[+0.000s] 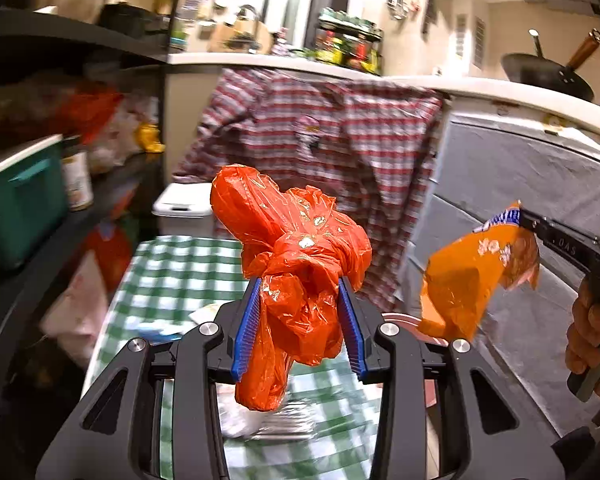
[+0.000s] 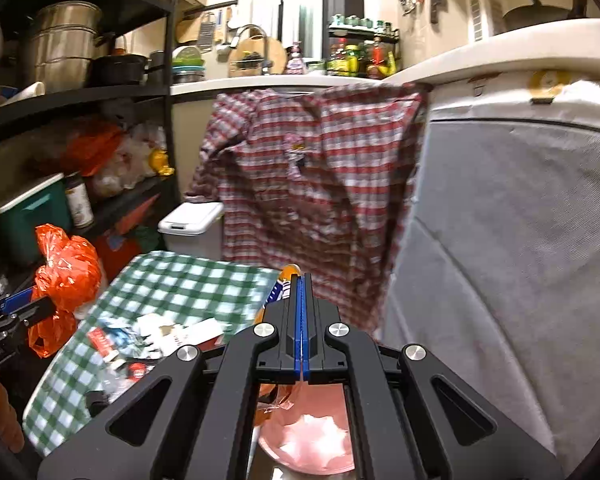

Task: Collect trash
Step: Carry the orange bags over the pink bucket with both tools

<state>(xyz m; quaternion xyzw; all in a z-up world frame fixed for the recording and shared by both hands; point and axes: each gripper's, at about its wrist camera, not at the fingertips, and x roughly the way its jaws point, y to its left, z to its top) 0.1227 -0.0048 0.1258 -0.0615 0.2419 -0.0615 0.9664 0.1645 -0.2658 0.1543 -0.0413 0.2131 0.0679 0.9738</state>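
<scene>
Trash is already up in both grippers, held in the air above the bench. Nearest, the left gripper (image 1: 302, 308) has its blue fingers (image 1: 247, 322) clamped on a knotted red plastic bag (image 1: 296, 252), which bulges above the pads and droops below them. To its right, the right gripper (image 2: 302, 308) has its fingers pressed together on the top edge of an orange snack wrapper (image 1: 476, 272), which hangs off the tips; a hand (image 1: 588, 332) grips that tool's handle. Below both lies the bench (image 2: 188, 280), covered in green-and-white check cloth, with a litter of paper scraps and packets (image 2: 156, 336) near its close edge and a pink bowl (image 2: 308, 440) just off its right side. Behind the far edge stands a white lidded bin (image 2: 192, 224), and beyond it a red plaid shirt (image 2: 308, 176) hangs from the white counter (image 2: 280, 82).
</scene>
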